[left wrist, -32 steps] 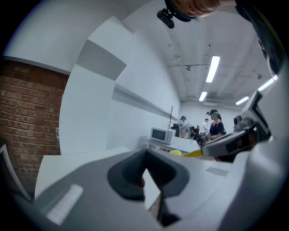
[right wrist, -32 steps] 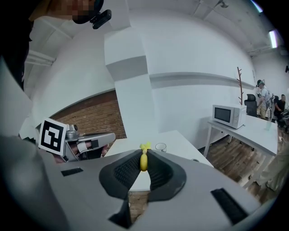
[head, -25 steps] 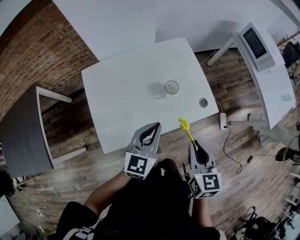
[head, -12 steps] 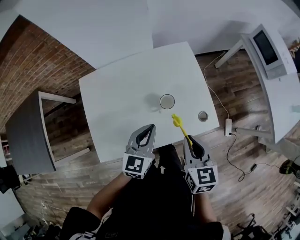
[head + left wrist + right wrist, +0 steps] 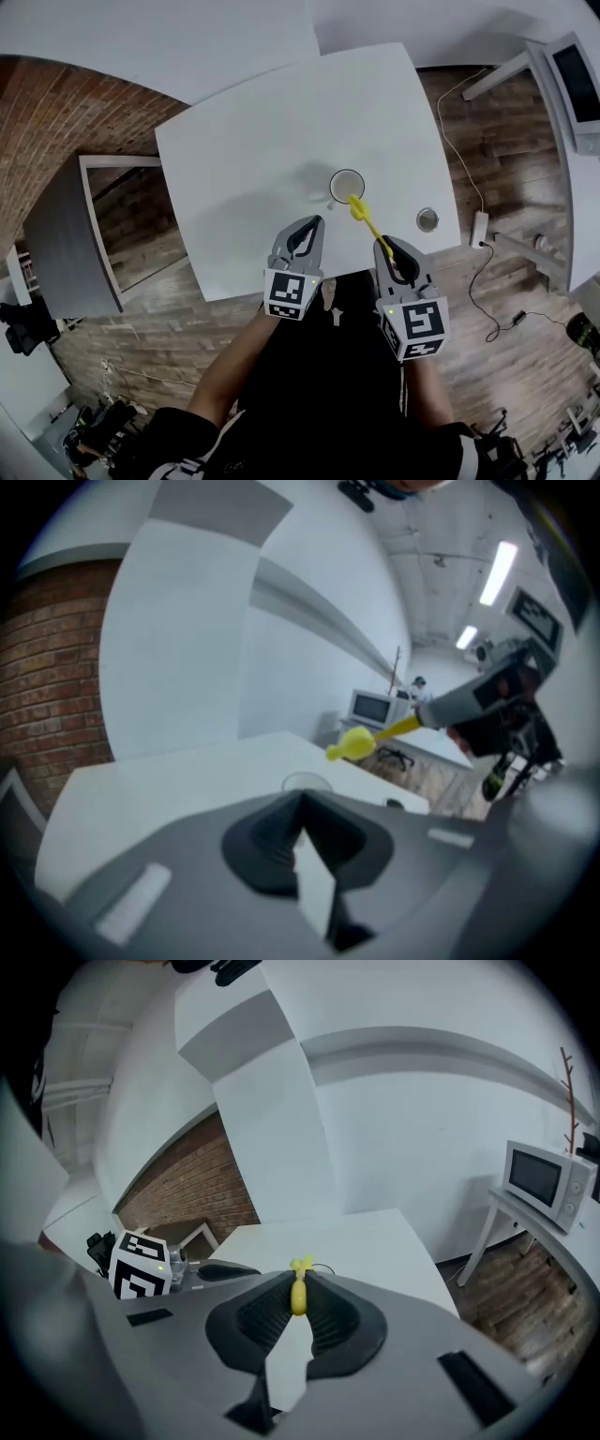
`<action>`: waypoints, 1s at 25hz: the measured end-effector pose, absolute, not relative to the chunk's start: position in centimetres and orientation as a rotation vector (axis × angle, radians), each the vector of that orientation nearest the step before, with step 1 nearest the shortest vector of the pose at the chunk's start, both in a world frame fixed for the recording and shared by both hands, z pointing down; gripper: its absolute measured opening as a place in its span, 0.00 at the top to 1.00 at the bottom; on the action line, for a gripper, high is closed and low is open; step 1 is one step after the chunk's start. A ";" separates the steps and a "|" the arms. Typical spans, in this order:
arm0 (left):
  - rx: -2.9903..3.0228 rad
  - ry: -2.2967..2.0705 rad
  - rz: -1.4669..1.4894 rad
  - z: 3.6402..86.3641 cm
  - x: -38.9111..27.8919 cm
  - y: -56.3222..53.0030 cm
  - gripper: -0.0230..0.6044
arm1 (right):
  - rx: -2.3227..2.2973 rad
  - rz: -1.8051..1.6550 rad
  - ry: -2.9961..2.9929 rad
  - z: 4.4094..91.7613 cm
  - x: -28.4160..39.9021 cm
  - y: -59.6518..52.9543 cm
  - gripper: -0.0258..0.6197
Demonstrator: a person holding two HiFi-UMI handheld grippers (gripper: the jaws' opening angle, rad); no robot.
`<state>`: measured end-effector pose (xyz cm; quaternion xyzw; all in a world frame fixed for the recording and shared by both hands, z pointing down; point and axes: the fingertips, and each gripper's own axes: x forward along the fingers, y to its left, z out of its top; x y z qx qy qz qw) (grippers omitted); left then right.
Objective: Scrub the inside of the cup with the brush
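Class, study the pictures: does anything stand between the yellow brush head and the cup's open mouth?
Nothing visible does. The right claw holds the brush, and its head hangs close by the rim of the cup. The small round object lies off to the side.

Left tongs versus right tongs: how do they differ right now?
The right tongs are shut on the yellow brush by its handle; the left tongs are shut on nothing. The right tongs' brush head reaches the cup at its rim, apparently above it; the left tongs stop short of the cup, just over the table's near edge. Both are grey, closed, and point toward the cup.
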<state>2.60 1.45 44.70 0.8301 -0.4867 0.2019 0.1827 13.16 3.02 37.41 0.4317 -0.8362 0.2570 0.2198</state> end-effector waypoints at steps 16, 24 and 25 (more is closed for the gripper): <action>2.396 -1.074 0.772 53.2 6.1 -1.3 0.86 | 1.098 0.735 -2.106 44.3 11.6 -1.1 0.91; 2.428 -1.039 0.787 52.9 6.5 -1.5 0.86 | 0.980 0.770 -2.113 43.1 9.7 -1.5 0.91; 2.432 -1.035 0.791 52.9 6.5 -1.6 0.86 | 0.974 0.764 -2.107 43.3 9.6 -1.6 0.91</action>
